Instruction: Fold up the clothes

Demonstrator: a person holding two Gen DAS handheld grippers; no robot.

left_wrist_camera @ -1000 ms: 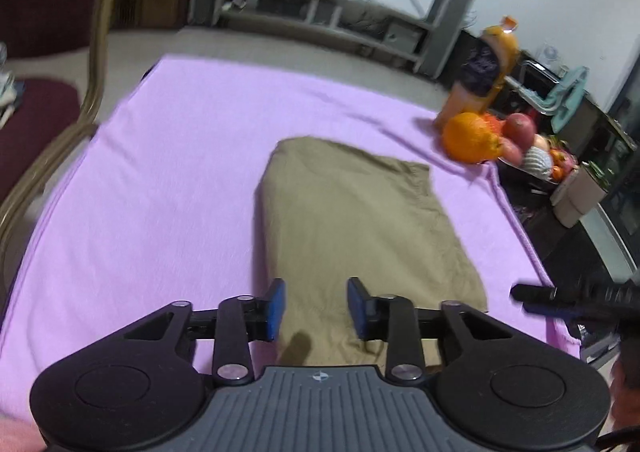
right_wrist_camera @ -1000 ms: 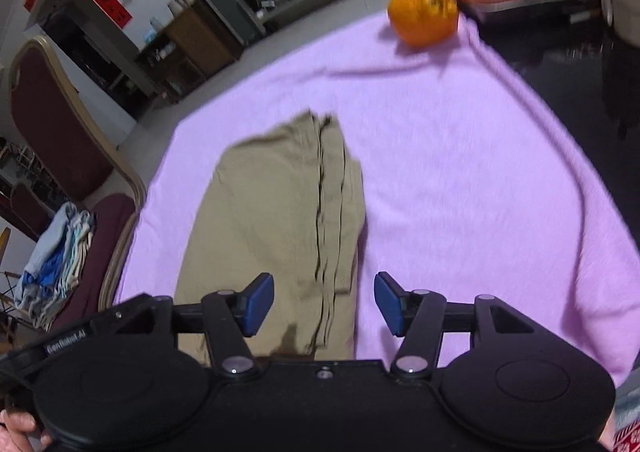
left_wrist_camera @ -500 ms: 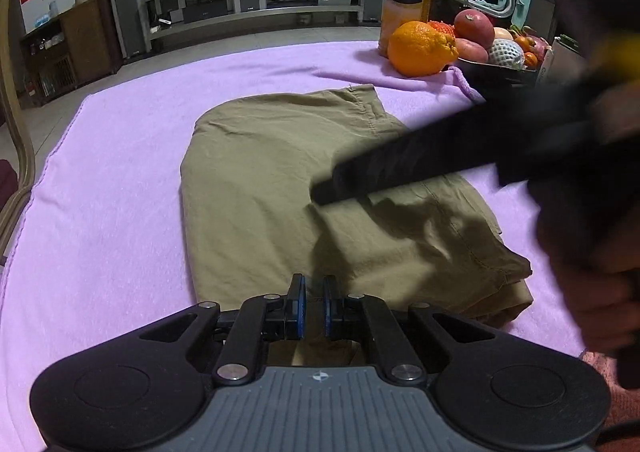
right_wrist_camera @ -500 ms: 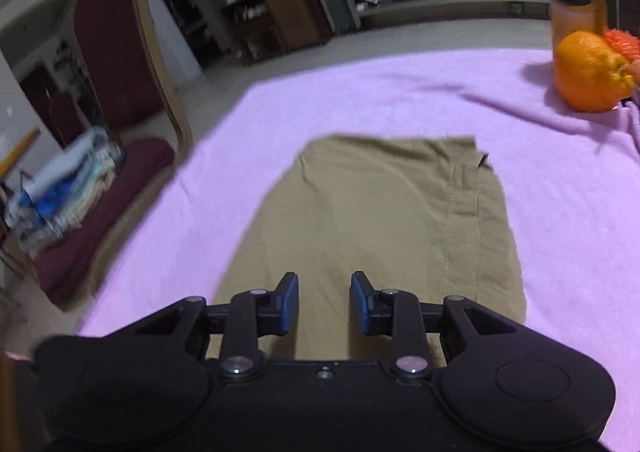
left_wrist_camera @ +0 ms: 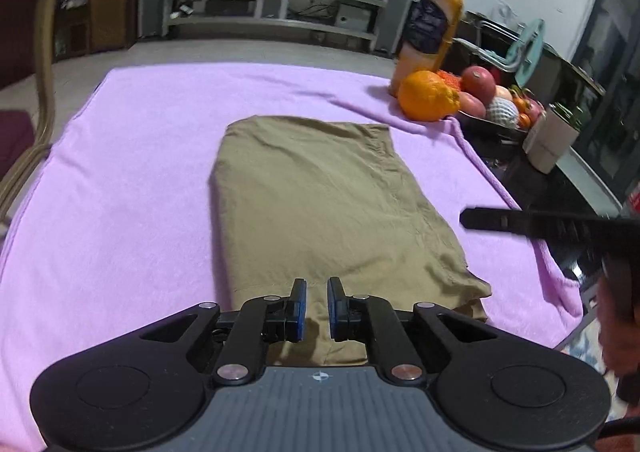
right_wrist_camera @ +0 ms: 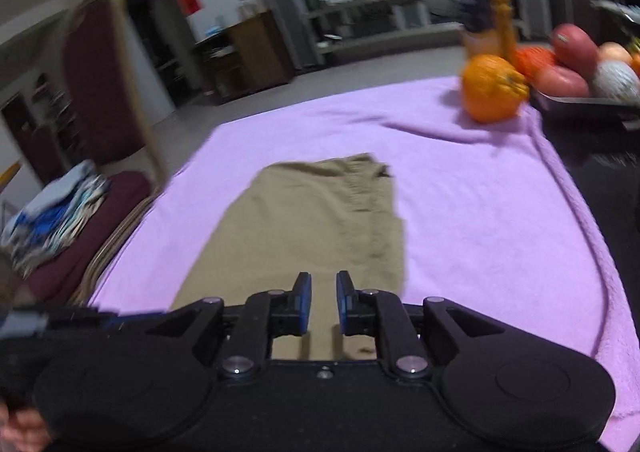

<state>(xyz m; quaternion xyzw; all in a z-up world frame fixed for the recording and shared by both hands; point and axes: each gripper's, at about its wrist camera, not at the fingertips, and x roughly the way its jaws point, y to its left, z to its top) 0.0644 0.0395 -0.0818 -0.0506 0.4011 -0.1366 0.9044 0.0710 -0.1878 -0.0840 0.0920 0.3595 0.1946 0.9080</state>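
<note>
Matt khaki cloth garment (left_wrist_camera: 320, 203) on fuzzy lilac towel (left_wrist_camera: 120, 191)

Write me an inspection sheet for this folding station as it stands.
Surface: purple towel spread over the table.
Job's things: khaki garment folded flat, mid-towel.
Clutter: orange, juice bottle and fruit tray at the far right corner.
Grippers: left gripper and right gripper above the garment's near edge, fingers narrowly apart, gripping nothing; both have just been closing.
Cables: nothing seen.
Surroundings: chair with stacked clothes, shelving behind.
</note>
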